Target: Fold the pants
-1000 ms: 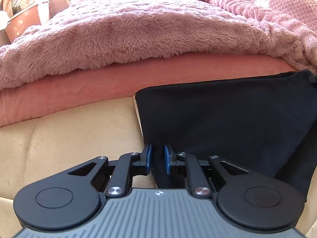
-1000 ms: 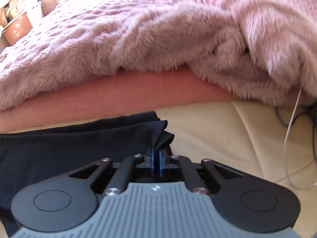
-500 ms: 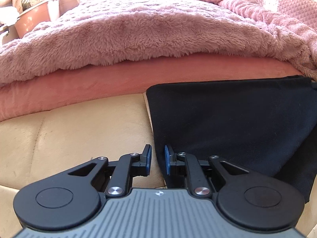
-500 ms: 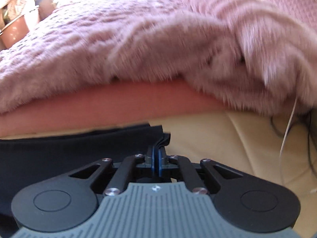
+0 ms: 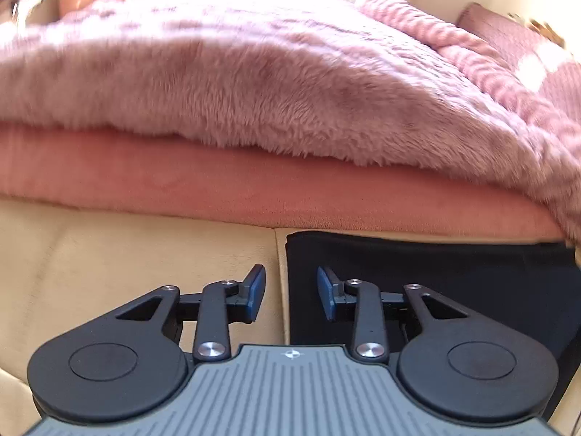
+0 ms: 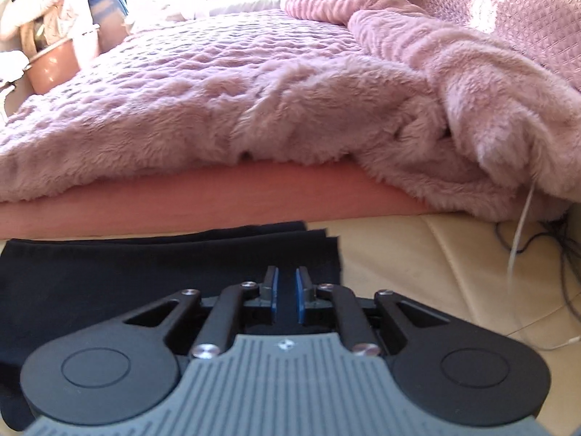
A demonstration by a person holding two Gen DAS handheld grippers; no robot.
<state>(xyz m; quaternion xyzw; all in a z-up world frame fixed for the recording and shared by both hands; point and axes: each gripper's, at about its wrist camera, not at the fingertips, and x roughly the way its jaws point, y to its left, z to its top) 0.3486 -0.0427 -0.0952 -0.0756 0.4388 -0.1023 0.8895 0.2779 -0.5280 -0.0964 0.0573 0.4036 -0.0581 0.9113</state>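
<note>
The black pants [image 5: 454, 272] lie flat and folded on the beige leather bench [image 5: 127, 272]. In the left wrist view my left gripper [image 5: 290, 292] is open and empty, straddling the left edge of the pants. In the right wrist view the pants [image 6: 145, 272] spread to the left, with stacked layer edges showing at their right end. My right gripper [image 6: 287, 296] is open by a small gap, over the pants near that right end, holding nothing.
A fluffy pink blanket [image 6: 254, 109] on a pink mattress [image 6: 218, 192] rises right behind the bench. White and dark cables [image 6: 526, 239] lie on the bench at the right. A copper-coloured basin [image 6: 54, 65] stands at the far left.
My right gripper has opened and let go of the pants corner, which now lies flat. My left gripper has opened wider and shifted left to the pants' edge.
</note>
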